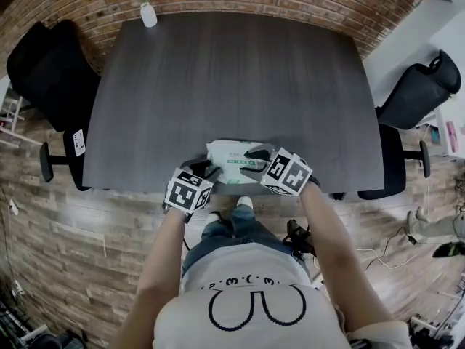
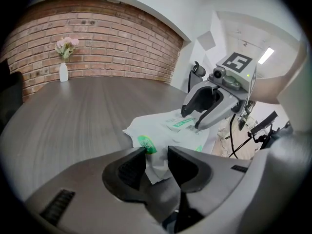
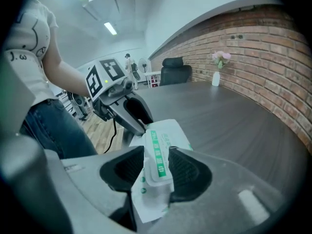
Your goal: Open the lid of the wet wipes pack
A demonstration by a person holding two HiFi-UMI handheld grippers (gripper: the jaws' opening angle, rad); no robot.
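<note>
Lower centre of the head view, on the dark wood-grain surface [image 1: 218,86], the left gripper [image 2: 157,152] clenches the crimped end of the white, green-printed wet wipes pack [image 1: 231,162] to steady it while the right gripper [image 3: 157,151] grasps its white plastic lid [image 3: 157,162], seemingly to lift it.

At 6 o'clock the right gripper [image 3: 157,153] has its jaws pressed on both sides of the white, green-striped lid [image 3: 155,143] of the pack of wipes [image 3: 174,132]. The pack lies on a dark table [image 3: 229,126]. At 10 o'clock the left gripper [image 3: 138,125] meets the pack's far end, with a person's arm [image 3: 63,77] behind it. A vase [image 3: 216,78] of pink flowers stands at 1 o'clock by the brick wall [image 3: 263,48].
</note>
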